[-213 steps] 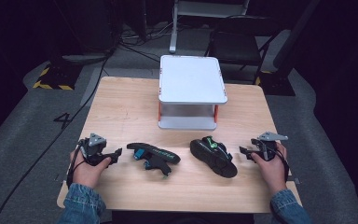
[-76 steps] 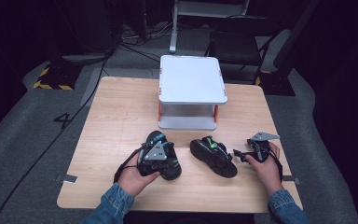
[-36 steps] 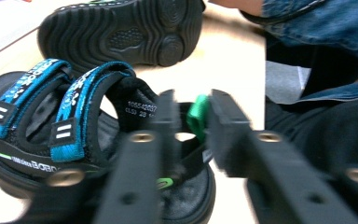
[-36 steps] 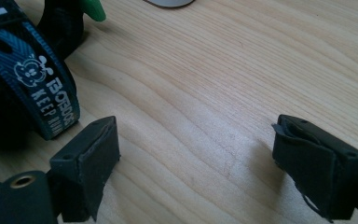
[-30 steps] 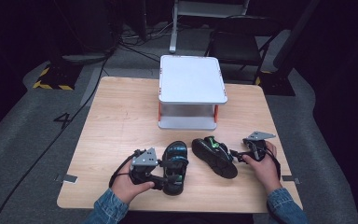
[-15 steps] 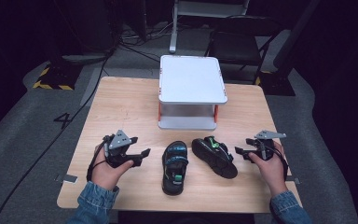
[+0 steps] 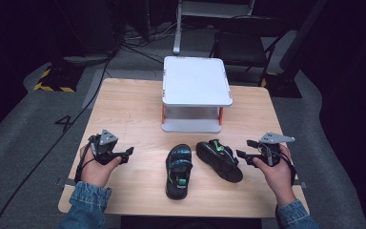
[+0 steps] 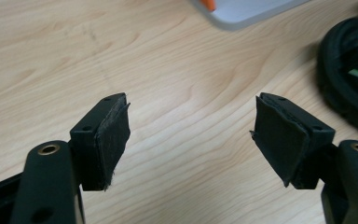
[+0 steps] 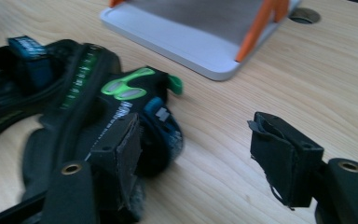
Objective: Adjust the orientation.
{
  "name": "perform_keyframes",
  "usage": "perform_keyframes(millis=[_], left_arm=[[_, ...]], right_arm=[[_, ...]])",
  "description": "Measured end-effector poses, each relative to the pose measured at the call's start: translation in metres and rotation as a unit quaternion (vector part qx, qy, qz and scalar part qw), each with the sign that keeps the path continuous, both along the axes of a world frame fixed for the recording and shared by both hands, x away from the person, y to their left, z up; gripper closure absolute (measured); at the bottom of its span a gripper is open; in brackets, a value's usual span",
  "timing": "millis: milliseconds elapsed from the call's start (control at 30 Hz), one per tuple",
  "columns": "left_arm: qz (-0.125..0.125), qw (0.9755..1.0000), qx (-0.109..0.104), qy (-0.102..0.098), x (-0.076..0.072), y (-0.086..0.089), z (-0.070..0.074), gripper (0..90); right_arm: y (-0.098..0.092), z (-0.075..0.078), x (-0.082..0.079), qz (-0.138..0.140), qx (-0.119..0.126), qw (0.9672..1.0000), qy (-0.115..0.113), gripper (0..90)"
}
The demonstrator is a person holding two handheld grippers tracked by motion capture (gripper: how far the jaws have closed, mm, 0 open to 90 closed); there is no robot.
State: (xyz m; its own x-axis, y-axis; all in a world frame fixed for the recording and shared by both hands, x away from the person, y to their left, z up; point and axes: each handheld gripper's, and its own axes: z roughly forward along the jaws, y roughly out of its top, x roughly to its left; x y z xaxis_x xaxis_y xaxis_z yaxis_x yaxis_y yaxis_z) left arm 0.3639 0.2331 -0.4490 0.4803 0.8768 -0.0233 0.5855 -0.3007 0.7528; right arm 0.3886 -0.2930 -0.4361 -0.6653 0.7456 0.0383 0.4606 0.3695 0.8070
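Two sandals on the table [image 7: 124, 109], in front of the white shelf [image 7: 196, 81]: left sandal [image 7: 178, 171] straight, right sandal [image 7: 219, 160] slanted. Probably light, soft in the straps, stiffer at the sole; best pinched at the sole edge or heel strap. Left gripper [image 7: 124, 153] well apart, just opening, empty. Right gripper [image 7: 242, 154] near, just closing, pinching nothing.
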Motion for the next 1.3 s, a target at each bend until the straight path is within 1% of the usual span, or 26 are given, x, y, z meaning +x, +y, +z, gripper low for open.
perform_keyframes(millis=[67, 133, 167, 200, 267, 300, 333, 433, 500, 567, 667, 733, 800, 833, 933, 1033, 1100, 1233, 1300], left_arm=[[0.007, 0.9999, 0.011, 0.001, 0.000, 0.003, -0.004, 27.0], [0.009, 0.9997, 0.021, 0.009, 0.000, 0.007, -0.008, 26.8], [0.009, 0.9997, 0.021, 0.009, 0.000, 0.007, -0.008, 26.6], [0.011, 0.9995, 0.022, 0.017, -0.001, 0.011, -0.012, 26.6], [0.012, 0.9994, 0.023, 0.023, -0.001, 0.014, -0.015, 26.6], [0.012, 0.9994, 0.023, 0.023, -0.001, 0.014, -0.015, 26.6], [0.011, 0.9993, 0.025, 0.025, -0.002, 0.017, -0.017, 26.6], [0.009, 0.9994, 0.021, 0.024, -0.003, 0.017, -0.017, 26.6], [0.006, 0.9994, 0.023, 0.025, -0.004, 0.017, -0.017, 26.6], [0.006, 0.9994, 0.023, 0.025, -0.005, 0.016, -0.018, 26.6], [0.004, 0.9994, 0.025, 0.025, -0.005, 0.016, -0.018, 26.6], [0.003, 0.9993, 0.025, 0.028, -0.004, 0.016, -0.019, 26.6], [0.003, 0.9993, 0.025, 0.027, -0.004, 0.015, -0.019, 26.6], [0.003, 0.9993, 0.025, 0.029, -0.004, 0.014, -0.020, 26.6], [-0.002, 0.9991, 0.028, 0.032, -0.002, 0.013, -0.021, 26.7], [-0.002, 0.9992, 0.027, 0.031, -0.002, 0.012, -0.022, 26.7], [-0.003, 0.9992, 0.026, 0.031, -0.001, 0.013, -0.022, 26.7], [-0.002, 0.9992, 0.025, 0.032, 0.000, 0.013, -0.022, 26.7], [-0.004, 0.9991, 0.026, 0.033, -0.001, 0.013, -0.023, 26.7]], right_arm=[[0.006, 0.003, -0.002, 0.010, -0.001, 0.9999, 0.000, 34.5], [0.010, 0.006, -0.004, 0.014, 0.000, 0.9999, -0.001, 34.7], [0.012, 0.008, -0.004, 0.018, 0.002, 0.9998, -0.002, 35.0], [0.015, 0.010, -0.005, 0.024, 0.003, 0.9997, -0.004, 35.2], [0.021, 0.013, -0.007, 0.036, 0.006, 0.9993, -0.002, 35.8], [0.021, 0.013, -0.007, 0.036, 0.006, 0.9993, -0.002, 35.8], [0.030, 0.015, -0.009, 0.052, 0.005, 0.9987, -0.001, 36.2], [0.041, 0.014, -0.011, 0.072, -0.002, 0.9974, 0.001, 37.2], [0.048, 0.013, -0.012, 0.085, -0.006, 0.9964, 0.005, 38.0], [0.054, 0.010, -0.013, 0.096, -0.015, 0.9952, 0.015, 38.6], [0.062, 0.004, -0.014, 0.114, -0.030, 0.9926, 0.032, 40.4], [0.066, 0.001, -0.016, 0.117, -0.034, 0.9922, 0.026, 39.7], [0.068, 0.000, -0.017, 0.127, -0.030, 0.9907, 0.036, 42.5], [0.069, 0.000, -0.018, 0.127, -0.030, 0.9908, 0.035, 42.4], [0.071, -0.001, -0.020, 0.124, -0.042, 0.9911, 0.025, 42.4], [0.072, -0.001, -0.022, 0.125, -0.041, 0.9911, 0.018, 47.0], [0.074, 0.001, -0.025, 0.135, -0.035, 0.9900, 0.020, 47.3], [0.080, 0.006, -0.031, 0.150, -0.039, 0.9876, 0.022, 48.2], [0.085, 0.008, -0.035, 0.162, -0.039, 0.9856, 0.026, 49.5]])
